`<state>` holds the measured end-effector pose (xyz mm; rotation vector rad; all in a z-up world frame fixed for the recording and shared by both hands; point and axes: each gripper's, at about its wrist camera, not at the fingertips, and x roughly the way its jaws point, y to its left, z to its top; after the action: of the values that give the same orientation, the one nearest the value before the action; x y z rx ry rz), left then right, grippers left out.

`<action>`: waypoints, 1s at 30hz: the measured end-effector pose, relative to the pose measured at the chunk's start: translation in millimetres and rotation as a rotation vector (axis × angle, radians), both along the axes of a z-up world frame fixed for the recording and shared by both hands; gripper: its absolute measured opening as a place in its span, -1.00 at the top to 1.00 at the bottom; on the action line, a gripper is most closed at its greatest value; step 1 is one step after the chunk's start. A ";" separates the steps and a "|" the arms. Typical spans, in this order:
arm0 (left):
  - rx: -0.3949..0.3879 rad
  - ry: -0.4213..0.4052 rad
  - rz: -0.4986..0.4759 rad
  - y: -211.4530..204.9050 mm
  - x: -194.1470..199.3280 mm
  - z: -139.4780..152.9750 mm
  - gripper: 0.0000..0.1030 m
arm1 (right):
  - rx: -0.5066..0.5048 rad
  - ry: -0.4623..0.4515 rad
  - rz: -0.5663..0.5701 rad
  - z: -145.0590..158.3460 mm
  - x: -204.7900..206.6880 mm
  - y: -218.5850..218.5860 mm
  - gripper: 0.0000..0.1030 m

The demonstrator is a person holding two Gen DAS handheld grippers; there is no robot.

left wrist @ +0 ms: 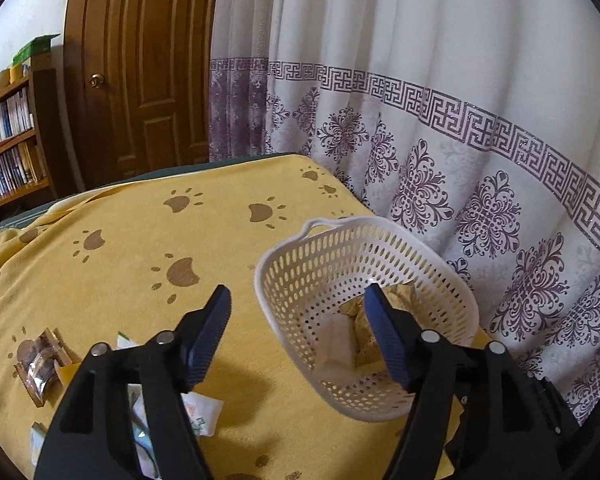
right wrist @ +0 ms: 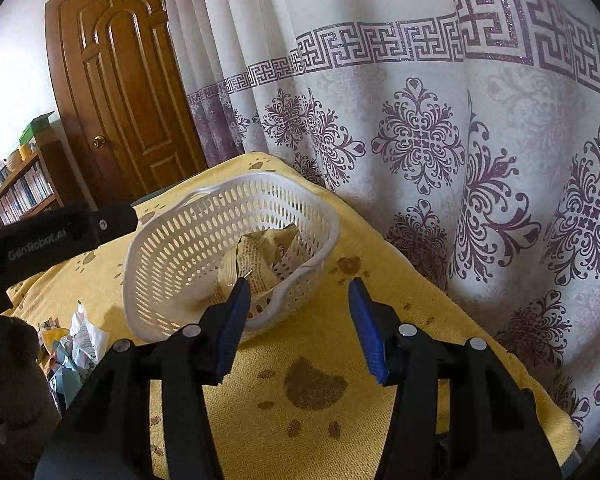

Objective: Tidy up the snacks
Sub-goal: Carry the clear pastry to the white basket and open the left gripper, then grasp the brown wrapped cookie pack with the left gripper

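A white perforated plastic basket stands on the yellow paw-print cloth near the curtain and holds several yellow and white snack packets. My left gripper is open and empty, with its right finger over the basket's near rim. In the right wrist view the basket shows the packets inside. My right gripper is open and empty, just right of the basket. Loose snack packets lie on the cloth to the left: a clear pack of brown rounds, white packets and a pile.
A white curtain with purple patterns hangs close behind the basket. A wooden door and a bookshelf stand at the back left. The left gripper's black body crosses the left of the right wrist view.
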<state>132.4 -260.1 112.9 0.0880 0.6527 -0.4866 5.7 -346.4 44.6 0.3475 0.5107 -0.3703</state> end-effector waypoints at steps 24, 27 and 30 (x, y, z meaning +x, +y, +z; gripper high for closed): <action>0.042 -0.156 0.169 88.0 -31.9 15.3 -0.71 | -0.034 -0.148 0.107 10.8 -12.4 29.6 -0.18; 0.034 -0.148 0.215 109.9 -29.6 15.6 -0.71 | -0.042 -0.152 0.120 10.5 -11.7 32.7 -0.18; 0.037 -0.142 0.279 139.8 -25.2 14.1 -0.71 | -0.054 -0.157 0.131 10.5 -12.0 37.2 -0.18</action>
<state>107.2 -120.3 127.0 0.0642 0.5246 -0.1967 -6.3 -309.2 55.1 0.2869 0.3667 -0.2270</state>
